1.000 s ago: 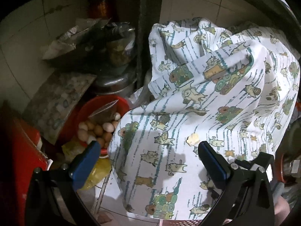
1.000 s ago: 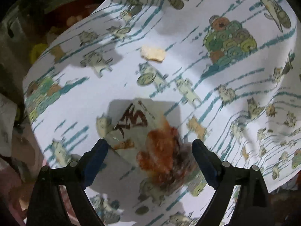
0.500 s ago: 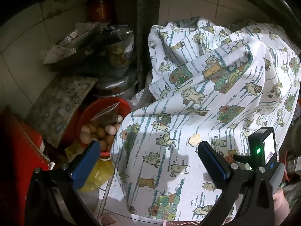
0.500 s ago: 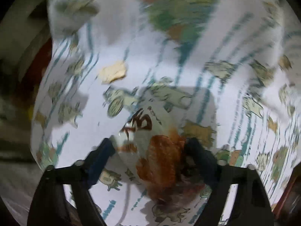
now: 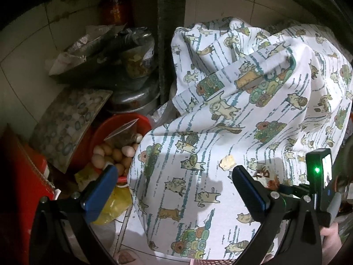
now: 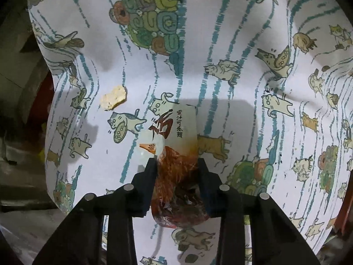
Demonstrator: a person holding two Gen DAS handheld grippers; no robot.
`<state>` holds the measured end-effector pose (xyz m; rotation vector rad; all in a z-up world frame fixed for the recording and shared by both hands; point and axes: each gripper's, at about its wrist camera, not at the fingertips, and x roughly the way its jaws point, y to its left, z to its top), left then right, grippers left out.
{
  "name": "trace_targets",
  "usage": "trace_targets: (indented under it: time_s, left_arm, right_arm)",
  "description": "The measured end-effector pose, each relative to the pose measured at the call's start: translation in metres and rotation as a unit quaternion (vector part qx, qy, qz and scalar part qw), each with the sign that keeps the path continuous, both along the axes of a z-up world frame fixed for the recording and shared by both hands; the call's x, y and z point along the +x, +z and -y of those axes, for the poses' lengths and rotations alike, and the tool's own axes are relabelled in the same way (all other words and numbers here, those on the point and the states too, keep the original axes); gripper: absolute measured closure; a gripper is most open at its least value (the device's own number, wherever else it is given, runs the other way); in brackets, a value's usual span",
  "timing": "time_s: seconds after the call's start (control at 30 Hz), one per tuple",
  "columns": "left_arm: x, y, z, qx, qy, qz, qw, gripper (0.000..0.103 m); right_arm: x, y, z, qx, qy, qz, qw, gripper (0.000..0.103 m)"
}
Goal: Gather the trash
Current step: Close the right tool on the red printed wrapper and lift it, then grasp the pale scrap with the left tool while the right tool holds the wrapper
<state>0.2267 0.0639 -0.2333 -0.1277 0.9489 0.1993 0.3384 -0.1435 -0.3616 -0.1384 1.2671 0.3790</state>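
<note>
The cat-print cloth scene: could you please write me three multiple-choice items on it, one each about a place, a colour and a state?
1. Where does the crumb lie?
A. on the cloth
B. in the basin
C. on the floor

2. What colour is the basin holding the eggs?
A. blue
B. red
C. green

3. How is the right hand-held gripper?
A. wide open
B. out of view
C. shut on the wrapper

Answers: 1 A, it sits on the print left of the wrapper; 2 B, its rim is red; 3 C, both pads press the wrapper's sides, having just closed.
</note>
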Motion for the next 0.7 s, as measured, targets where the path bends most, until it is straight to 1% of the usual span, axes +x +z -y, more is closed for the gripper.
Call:
trace_targets:
  time_s: [0.03, 0.1, 0.13, 0.2, 0.23, 0.3, 0.47, 0.53, 0.6, 0.67, 0.7]
  left_arm:
    - [0.001, -0.001, 0.000, 0.003, 0.002, -0.002, 1.0000, 0.000]
    - [0.002, -0.004, -0.002, 0.003, 0.004, -0.005, 1.0000, 0.000]
    - [0.003, -0.004, -0.002, 0.001, 0.005, -0.006, 1.0000, 0.000]
    - [0.002, -0.004, -0.003, -0.006, 0.005, -0.008, 0.9999, 0.000]
    - [0.003, -0.004, -0.003, -0.009, 0.003, -0.007, 0.9999, 0.000]
    - [0.003, -0.003, -0.001, -0.008, 0.002, -0.006, 0.9999, 0.000]
    - [0.013, -0.009, 0.006, -0.007, -0.017, -0.019, 0.9997, 0.000]
    - [0.024, -0.018, 0.008, -0.019, -0.032, -0.038, 0.9986, 0.000]
    - [0.034, -0.028, 0.010, -0.025, -0.047, -0.053, 0.9972, 0.000]
    - [0.046, -0.038, 0.012, -0.018, -0.061, -0.063, 0.9960, 0.000]
    - [0.050, -0.040, 0.013, -0.021, -0.067, -0.066, 0.9953, 0.001]
  right_arm:
    - [-0.010, 0.002, -0.006, -0.004, 0.004, 0.004, 1.000, 0.066]
    - [-0.012, 0.001, -0.006, -0.007, 0.008, 0.006, 1.000, 0.068]
    - [-0.022, 0.005, -0.011, -0.008, 0.007, 0.009, 1.000, 0.068]
    - [-0.027, 0.012, -0.007, -0.001, 0.005, 0.013, 1.000, 0.068]
    - [-0.035, -0.004, -0.005, 0.006, 0.003, 0.017, 1.000, 0.069]
    - [-0.040, 0.002, 0.000, 0.016, -0.003, 0.022, 1.000, 0.069]
    - [-0.051, 0.025, 0.027, 0.036, -0.027, 0.042, 0.998, 0.069]
    - [-0.053, 0.032, 0.040, 0.041, -0.039, 0.046, 0.997, 0.068]
    - [-0.051, 0.034, 0.051, 0.039, -0.047, 0.051, 0.997, 0.068]
    - [-0.045, 0.034, 0.066, 0.036, -0.058, 0.050, 0.996, 0.068]
    - [-0.043, 0.034, 0.073, 0.037, -0.065, 0.046, 0.996, 0.068]
